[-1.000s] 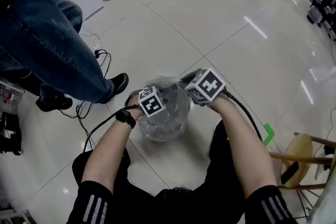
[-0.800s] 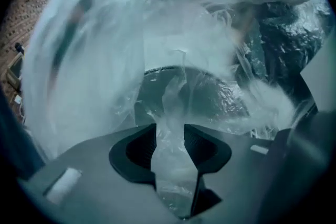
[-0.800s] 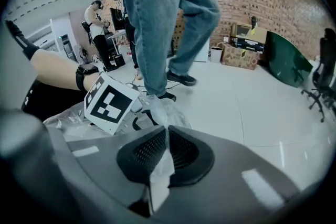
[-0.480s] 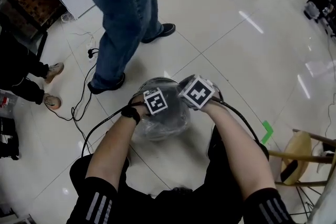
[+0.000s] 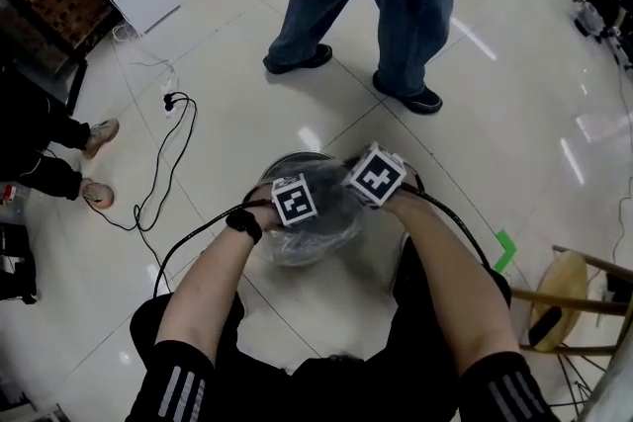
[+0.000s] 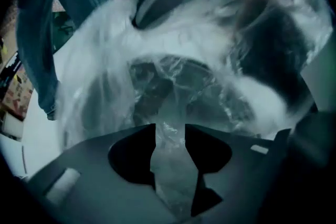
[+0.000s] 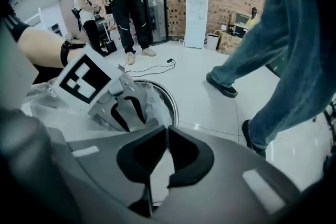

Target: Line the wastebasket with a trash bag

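Head view: left fingers (image 6: 131, 157) pinch bag (image 5: 312, 242), right fingers (image 7: 184, 157) closed; legs (image 5: 415, 5) beyond wastebasket (image 5: 297, 157).

Black short sleeves (image 5: 176, 385) with white stripes; black wristband (image 5: 242, 223) behind the grey left gripper (image 6: 170, 131); black cables (image 5: 188, 237); black-and-white marker cubes (image 5: 294, 201).

Clear trash bag (image 5: 309, 242), silver-rimmed wastebasket (image 5: 297, 156), black-and-white square-patterned marker cubes (image 5: 295, 201), blue jeans (image 5: 415, 5), white tiled floor (image 5: 247, 35).
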Demonstrator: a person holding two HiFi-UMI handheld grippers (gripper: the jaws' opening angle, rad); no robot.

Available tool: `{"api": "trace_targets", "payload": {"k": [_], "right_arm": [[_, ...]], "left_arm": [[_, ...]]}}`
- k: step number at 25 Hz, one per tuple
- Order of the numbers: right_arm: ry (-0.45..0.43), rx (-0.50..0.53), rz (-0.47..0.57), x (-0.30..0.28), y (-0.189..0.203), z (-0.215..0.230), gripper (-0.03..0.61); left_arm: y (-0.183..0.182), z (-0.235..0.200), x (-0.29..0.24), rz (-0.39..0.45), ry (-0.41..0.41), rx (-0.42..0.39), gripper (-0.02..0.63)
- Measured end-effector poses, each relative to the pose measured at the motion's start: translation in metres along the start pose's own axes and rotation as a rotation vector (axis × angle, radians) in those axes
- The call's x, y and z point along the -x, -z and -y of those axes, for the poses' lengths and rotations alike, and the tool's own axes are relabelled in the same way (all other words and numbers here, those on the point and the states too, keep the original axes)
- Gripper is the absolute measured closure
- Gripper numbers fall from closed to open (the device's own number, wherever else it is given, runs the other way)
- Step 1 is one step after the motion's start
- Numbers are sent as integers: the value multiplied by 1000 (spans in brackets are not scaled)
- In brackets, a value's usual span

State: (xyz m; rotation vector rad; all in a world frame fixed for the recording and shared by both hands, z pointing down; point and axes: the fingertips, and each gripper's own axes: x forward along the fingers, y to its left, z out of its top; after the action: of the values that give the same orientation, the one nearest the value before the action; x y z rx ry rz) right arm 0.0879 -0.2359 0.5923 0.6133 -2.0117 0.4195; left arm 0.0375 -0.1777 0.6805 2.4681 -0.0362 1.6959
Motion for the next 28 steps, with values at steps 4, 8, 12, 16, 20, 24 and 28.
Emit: {"api": "trace_targets", "payload": {"k": [4, 8, 12, 16, 20, 24, 28], "right_arm": [[-9, -18, 3, -1, 3, 7, 571], [-14, -38, 32, 1, -1, 11, 571], [0, -52, 62, 5, -2, 21, 571], [23, -86, 111, 1, -8, 32, 571], [37, -71, 144, -4, -15, 38, 571], [48, -86, 150, -12, -13, 45, 571], [65, -105, 152, -22, -6, 55, 571]], "left_arm": [[-20, 5, 58, 99, -5, -41, 445], [1, -26, 110, 102, -142, 22, 463], [66, -58, 109, 35, -253, 179, 459], [98, -68, 94, 16, -249, 265, 454], [77, -68, 97, 126, -214, 278, 557], [88, -75, 106, 76, -254, 257, 599], [95, -99, 111, 102, -315, 305, 601]]}}
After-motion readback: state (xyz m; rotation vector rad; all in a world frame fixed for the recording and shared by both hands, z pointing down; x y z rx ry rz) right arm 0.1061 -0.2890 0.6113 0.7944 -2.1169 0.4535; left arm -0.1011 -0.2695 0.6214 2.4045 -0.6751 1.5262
